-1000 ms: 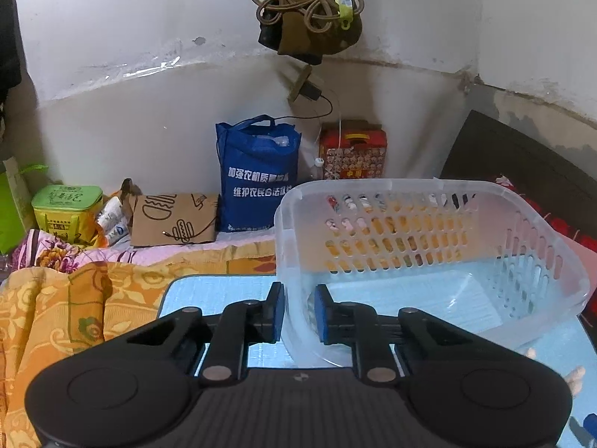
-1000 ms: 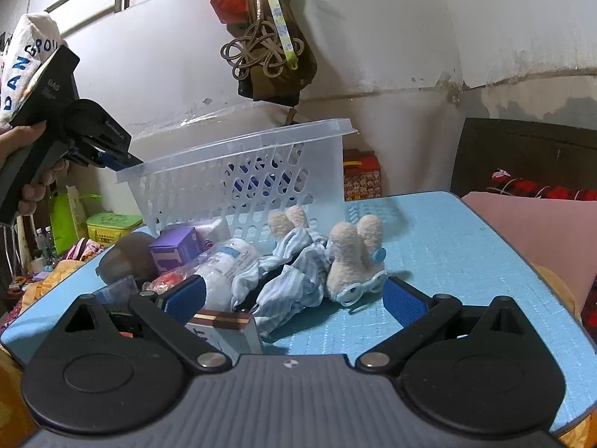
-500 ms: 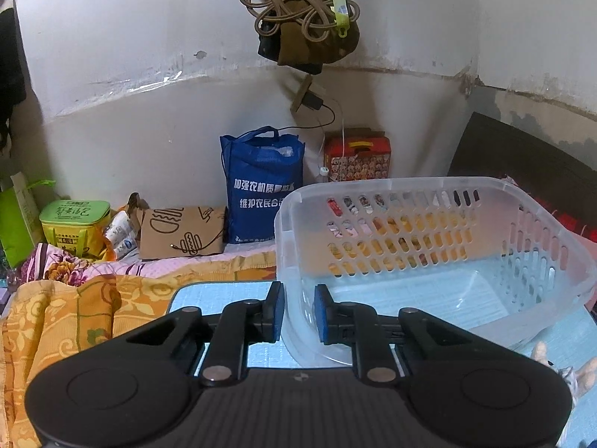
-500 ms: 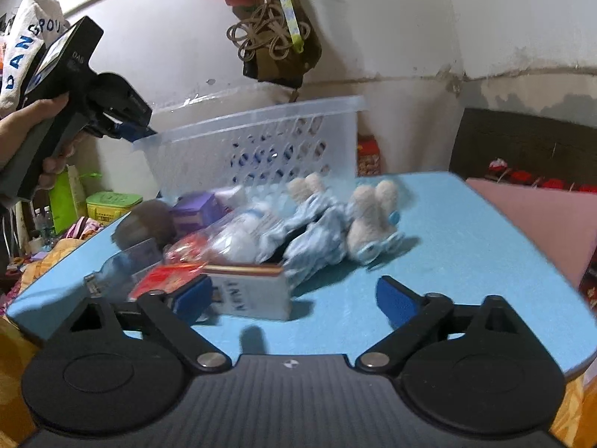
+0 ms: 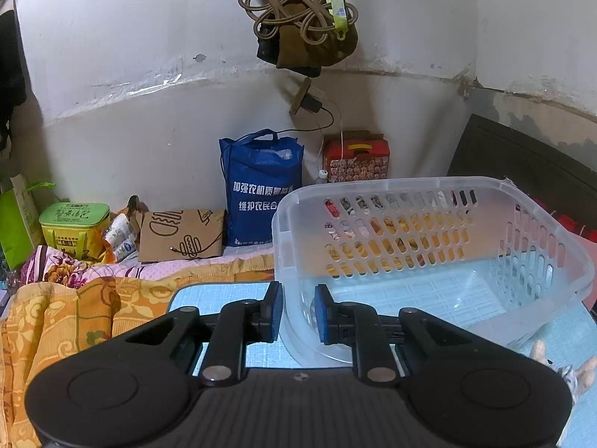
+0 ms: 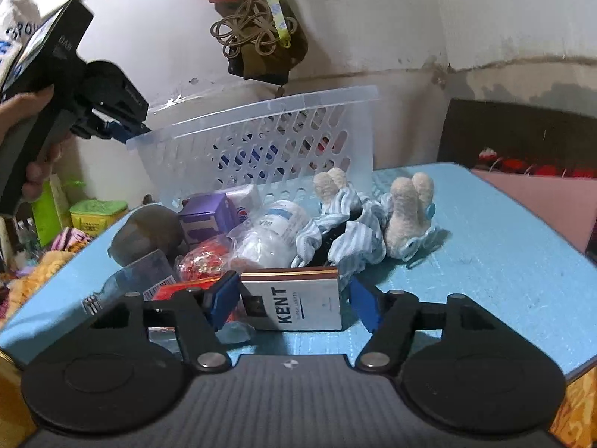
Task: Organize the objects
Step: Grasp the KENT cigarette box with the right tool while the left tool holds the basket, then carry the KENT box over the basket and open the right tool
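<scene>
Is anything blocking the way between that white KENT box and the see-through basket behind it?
Yes. A pile lies between the KENT box and the basket: a purple carton, a white bottle and striped cloth. Going over them looks likely.

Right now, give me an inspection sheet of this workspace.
Surface: blue mat, bare at right.
Job's things: basket, empty, tilted; KENT box, flat at heap's front.
Clutter: plush toys, purple box, bottle, heaped beside basket.
Grippers: left gripper shut on basket rim; right gripper jaws just closing, KENT box between them, contact unclear.
Cables: cord bundle hanging on wall; charger lead below it.
Surroundings: blue bag, red carton, green tin, orange blanket.
</scene>
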`<action>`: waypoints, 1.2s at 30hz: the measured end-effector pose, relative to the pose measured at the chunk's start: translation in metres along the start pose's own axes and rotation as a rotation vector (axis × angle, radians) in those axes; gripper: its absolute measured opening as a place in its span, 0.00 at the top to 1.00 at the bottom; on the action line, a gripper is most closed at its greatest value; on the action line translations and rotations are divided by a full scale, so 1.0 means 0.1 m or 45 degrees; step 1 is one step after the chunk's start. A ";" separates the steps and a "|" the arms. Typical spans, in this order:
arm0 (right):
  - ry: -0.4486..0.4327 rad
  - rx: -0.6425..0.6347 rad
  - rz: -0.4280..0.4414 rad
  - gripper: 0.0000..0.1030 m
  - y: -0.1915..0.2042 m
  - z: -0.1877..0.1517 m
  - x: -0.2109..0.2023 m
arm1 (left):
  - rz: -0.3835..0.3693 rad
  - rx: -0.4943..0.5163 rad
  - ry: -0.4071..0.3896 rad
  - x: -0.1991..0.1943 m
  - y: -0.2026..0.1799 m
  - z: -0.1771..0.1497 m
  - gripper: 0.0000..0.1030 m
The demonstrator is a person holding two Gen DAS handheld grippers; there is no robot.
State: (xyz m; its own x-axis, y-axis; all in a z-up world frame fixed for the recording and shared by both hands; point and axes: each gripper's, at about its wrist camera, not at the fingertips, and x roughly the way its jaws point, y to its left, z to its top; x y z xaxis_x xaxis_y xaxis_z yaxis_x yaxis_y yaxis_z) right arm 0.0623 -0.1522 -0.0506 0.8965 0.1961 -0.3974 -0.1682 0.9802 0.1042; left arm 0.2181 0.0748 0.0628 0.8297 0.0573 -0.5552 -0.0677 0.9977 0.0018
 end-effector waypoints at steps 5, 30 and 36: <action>-0.028 0.003 -0.007 0.40 -0.05 0.00 -0.06 | -0.002 0.000 -0.005 -0.01 0.00 -0.01 0.79; -0.252 -0.077 0.143 0.40 -0.47 1.18 -0.10 | 0.003 0.001 -0.006 -0.01 -0.02 -0.01 0.79; -0.034 -0.127 0.240 0.40 -0.33 1.89 0.76 | -0.004 -0.009 -0.002 0.00 0.00 0.01 0.79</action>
State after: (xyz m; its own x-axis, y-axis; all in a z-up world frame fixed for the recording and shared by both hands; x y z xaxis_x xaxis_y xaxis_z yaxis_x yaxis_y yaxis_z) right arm 0.2130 -0.1748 0.0879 0.8557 0.3766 -0.3549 -0.3724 0.9244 0.0829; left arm 0.2184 0.0747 0.0637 0.8309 0.0543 -0.5538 -0.0693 0.9976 -0.0060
